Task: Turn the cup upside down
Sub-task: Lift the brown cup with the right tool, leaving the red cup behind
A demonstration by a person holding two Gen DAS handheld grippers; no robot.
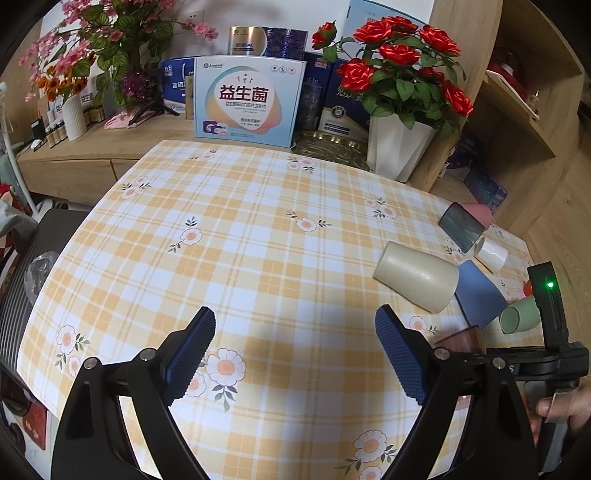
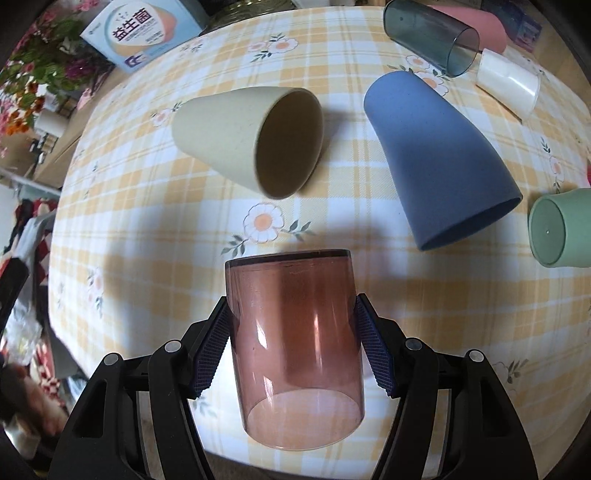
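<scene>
Gripping the translucent brown cup (image 2: pixel 295 347) with my right gripper (image 2: pixel 295 343): both blue pads (image 2: pixel 210 350) press its sides, thick base pointing away from me, open rim nearest the camera, cup above the yellow plaid tablecloth (image 2: pixel 147 221). Beyond it, a beige cup (image 2: pixel 229 136) lies on its side, mouth toward me; just right, a blue cup (image 2: pixel 436 155) on its side. Green cup (image 2: pixel 561 225) at far right; grey tumbler (image 2: pixel 428 37), pink cup (image 2: pixel 487 29) and white cup (image 2: pixel 509 85) clustered behind. My left gripper (image 1: pixel 295 350) hovers wide open, holding nothing.
</scene>
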